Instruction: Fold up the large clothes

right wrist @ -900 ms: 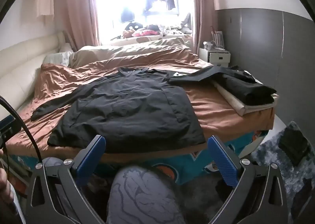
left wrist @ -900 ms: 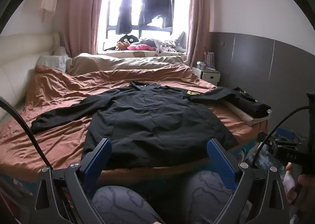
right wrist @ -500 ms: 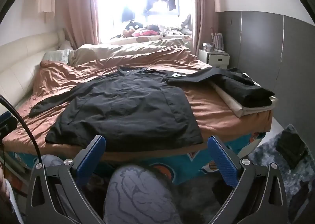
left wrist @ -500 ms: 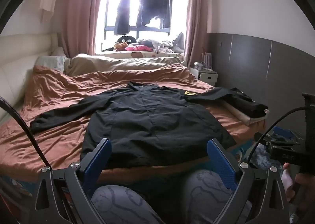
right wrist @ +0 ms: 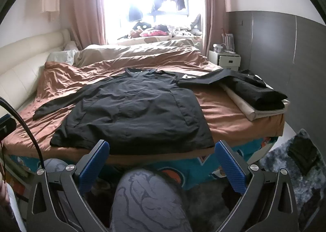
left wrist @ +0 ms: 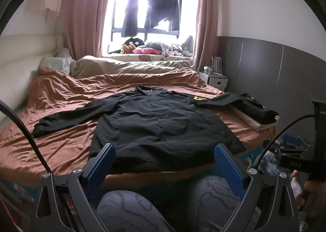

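A large black jacket lies flat on the brown bed cover, front up, collar towards the window, both sleeves spread out. It also shows in the right wrist view. My left gripper is open and empty, held before the bed's near edge, short of the jacket's hem. My right gripper is open and empty, also short of the hem. The person's knees show below both grippers.
A stack of folded dark clothes on a cream board sits at the bed's right edge. A white nightstand stands by the grey wall. A grey rug lies on the floor at right. Pillows and a cream headboard are at left.
Both grippers have shifted slightly; the views tilt a little so the jacket sits marginally lower in frame. The jacket has not moved. Both grippers stay open.
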Motion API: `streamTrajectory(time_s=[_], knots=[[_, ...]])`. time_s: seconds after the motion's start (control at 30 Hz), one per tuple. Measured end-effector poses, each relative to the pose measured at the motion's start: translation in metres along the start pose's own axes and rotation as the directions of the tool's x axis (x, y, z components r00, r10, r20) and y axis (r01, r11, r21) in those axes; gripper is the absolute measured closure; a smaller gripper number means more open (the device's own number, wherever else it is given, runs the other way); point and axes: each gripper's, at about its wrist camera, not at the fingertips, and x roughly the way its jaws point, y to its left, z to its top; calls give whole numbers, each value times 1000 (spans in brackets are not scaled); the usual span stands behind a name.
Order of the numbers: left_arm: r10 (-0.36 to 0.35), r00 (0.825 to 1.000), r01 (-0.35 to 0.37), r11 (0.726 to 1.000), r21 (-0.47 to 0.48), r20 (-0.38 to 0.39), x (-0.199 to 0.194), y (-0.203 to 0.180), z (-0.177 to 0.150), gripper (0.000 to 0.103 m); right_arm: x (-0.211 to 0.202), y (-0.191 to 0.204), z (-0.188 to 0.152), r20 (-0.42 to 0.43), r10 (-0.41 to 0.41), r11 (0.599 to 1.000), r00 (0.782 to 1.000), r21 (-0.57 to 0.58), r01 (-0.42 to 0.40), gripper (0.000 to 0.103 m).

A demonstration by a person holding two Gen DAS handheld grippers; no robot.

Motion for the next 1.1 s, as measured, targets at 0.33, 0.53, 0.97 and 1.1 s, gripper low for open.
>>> streamTrajectory(time_s=[0.33, 0.53, 0.97, 1.1], knots=[[10, 1000, -10, 1000, -3, -4, 0, 1, -2, 5, 0, 4, 0, 4, -2, 1000, 1000, -8, 2, 0], [9, 1000, -9, 1000, -23, -1, -5, 7, -4, 5, -2, 4, 0, 21, -7, 1000, 1000, -15, 7, 0], [-8, 1000, 8, 1000, -16, 13, -7, 4, -2, 5, -8, 5, 1, 37, -20, 1000, 999, -9, 21, 0], [-9, 1000, 9, 1000, -9, 18, -10, 2, -1, 5, -9, 5, 1, 45, -23, 1000, 999, -8, 23, 0]])
